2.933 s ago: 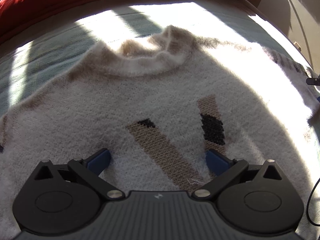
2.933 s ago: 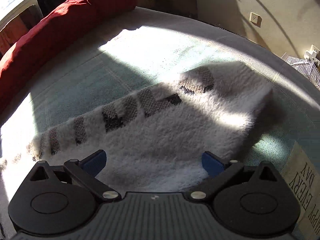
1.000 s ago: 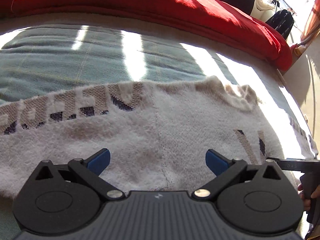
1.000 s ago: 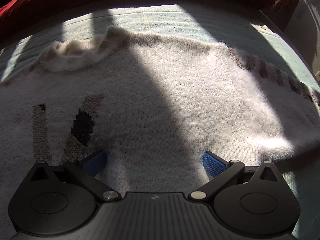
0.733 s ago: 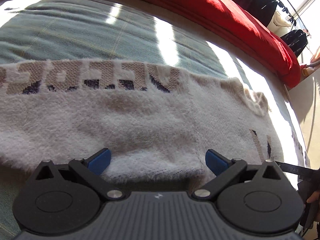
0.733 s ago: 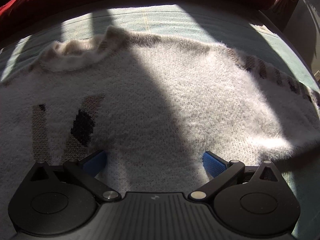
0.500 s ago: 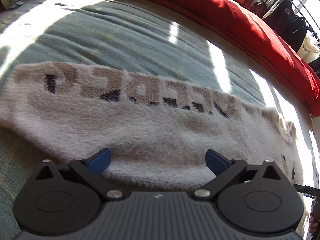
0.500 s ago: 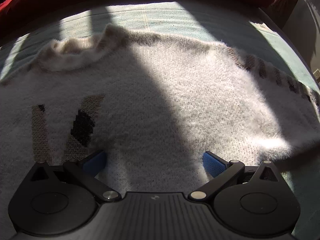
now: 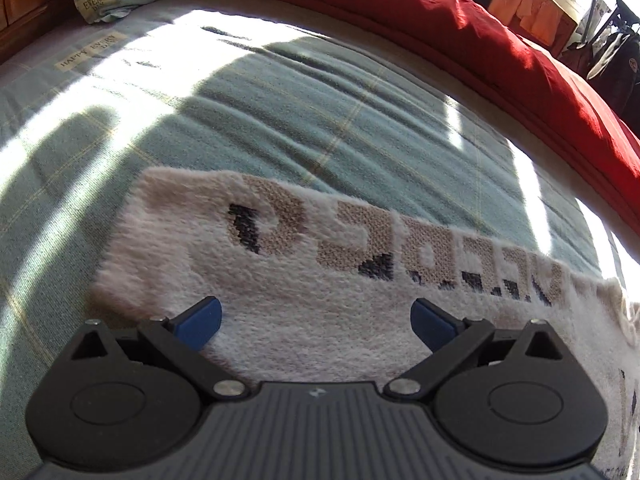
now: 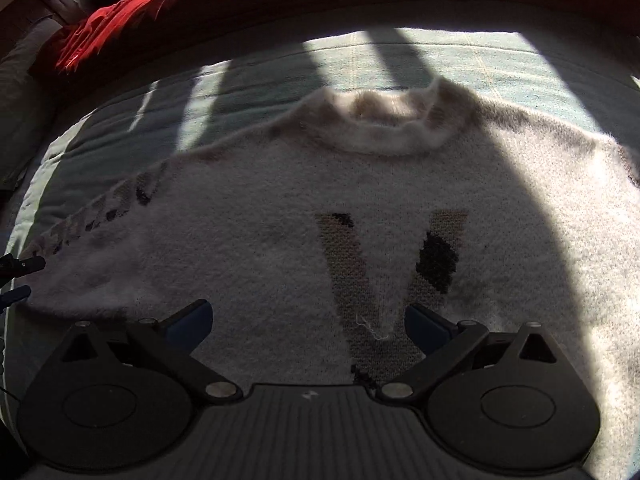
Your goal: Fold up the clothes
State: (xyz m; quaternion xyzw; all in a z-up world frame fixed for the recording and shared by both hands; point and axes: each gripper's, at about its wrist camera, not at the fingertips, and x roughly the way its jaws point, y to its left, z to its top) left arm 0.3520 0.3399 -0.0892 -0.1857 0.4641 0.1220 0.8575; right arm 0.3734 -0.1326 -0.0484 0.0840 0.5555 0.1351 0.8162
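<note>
Fuzzy white sweater [image 10: 280, 208] flat on bed [image 9: 320, 92], collar [image 10: 384, 128] at 12 o'clock. Left gripper [image 9: 316, 320] spread, empty, over lettered sleeve [image 9: 320, 240]; cuff edge at 10 o'clock, bare bedspread beyond. Right gripper [image 10: 308, 320] spread, empty, over chest. Red duvet [image 9: 480, 28] borders far edge.

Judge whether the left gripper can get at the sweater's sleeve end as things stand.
Probably yes. The left gripper is open and hovers over the sleeve, which lies flat on the bed. The cuff sits just ahead to its left with nothing lying over it.
</note>
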